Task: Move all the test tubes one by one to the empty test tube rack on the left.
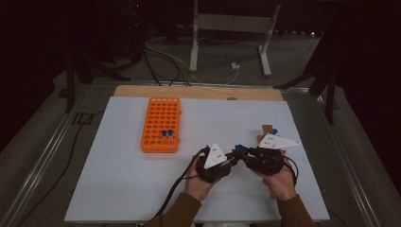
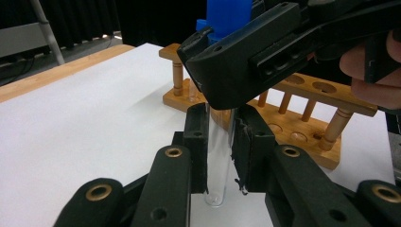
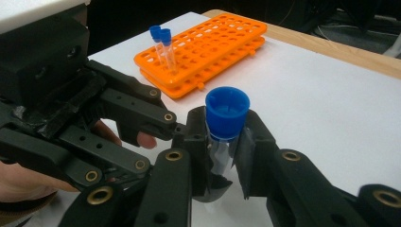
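White board covers the table (image 1: 142, 189), with dark curtains behind. Both grippers meet over its near right part on 1 clear tube (image 2: 218, 156) with a blue cap (image 3: 227, 111): the right gripper (image 3: 222, 142) is clamped just under the cap, the left gripper (image 2: 220, 142) is closed on the lower glass, a handover by the look of it. 2 capped tubes (image 1: 167, 134) already stand in the orange rack (image 1: 161, 124); 1 more seems to wait in the wooden rack (image 2: 302, 118). Racking this tube remains.
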The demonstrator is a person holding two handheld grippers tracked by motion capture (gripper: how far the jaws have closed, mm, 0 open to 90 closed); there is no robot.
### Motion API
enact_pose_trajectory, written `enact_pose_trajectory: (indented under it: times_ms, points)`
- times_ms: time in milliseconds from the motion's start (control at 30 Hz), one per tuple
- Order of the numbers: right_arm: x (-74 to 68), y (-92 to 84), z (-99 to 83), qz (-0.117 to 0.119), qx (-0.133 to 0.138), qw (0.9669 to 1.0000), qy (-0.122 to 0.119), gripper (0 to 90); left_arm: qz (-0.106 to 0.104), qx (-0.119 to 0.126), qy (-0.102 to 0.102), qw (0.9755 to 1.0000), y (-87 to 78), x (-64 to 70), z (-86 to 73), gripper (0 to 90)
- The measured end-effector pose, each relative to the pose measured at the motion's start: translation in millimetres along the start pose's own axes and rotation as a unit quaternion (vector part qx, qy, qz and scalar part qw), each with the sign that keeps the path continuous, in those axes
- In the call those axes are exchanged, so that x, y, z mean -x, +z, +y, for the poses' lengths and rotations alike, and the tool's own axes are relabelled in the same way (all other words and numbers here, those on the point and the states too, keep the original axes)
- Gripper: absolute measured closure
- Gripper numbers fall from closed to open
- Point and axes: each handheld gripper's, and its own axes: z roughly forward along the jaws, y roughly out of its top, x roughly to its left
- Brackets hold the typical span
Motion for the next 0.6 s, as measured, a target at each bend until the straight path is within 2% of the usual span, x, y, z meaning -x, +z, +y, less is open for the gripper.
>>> enact_pose_trajectory:
  times_ms: [67, 233, 400, 600]
  points:
    - [0.2, -0.4, -0.1, 0.001, 0.001, 1.0, -0.001, 73.4, 0.0, 0.0, -0.002, 1.0, 0.0, -0.1, 0.1, 78.1]
    - [3.3, -4.3, 1.2, 0.003, 0.015, 0.9999, 0.005, 50.4, 0.006, -0.006, -0.004, 1.0, -0.2, -2.7, -0.1, 78.2]
    - [6.4, -11.3, 2.4, -0.012, 0.038, 0.9992, 0.002, 31.1, 0.012, -0.003, -0.012, 0.9999, -2.3, -5.9, 0.2, 78.2]
    - [10.3, -17.0, 2.8, -0.033, 0.051, 0.9981, 0.006, 15.9, 0.018, 0.001, -0.018, 0.9997, -7.3, -9.1, 1.5, 78.2]
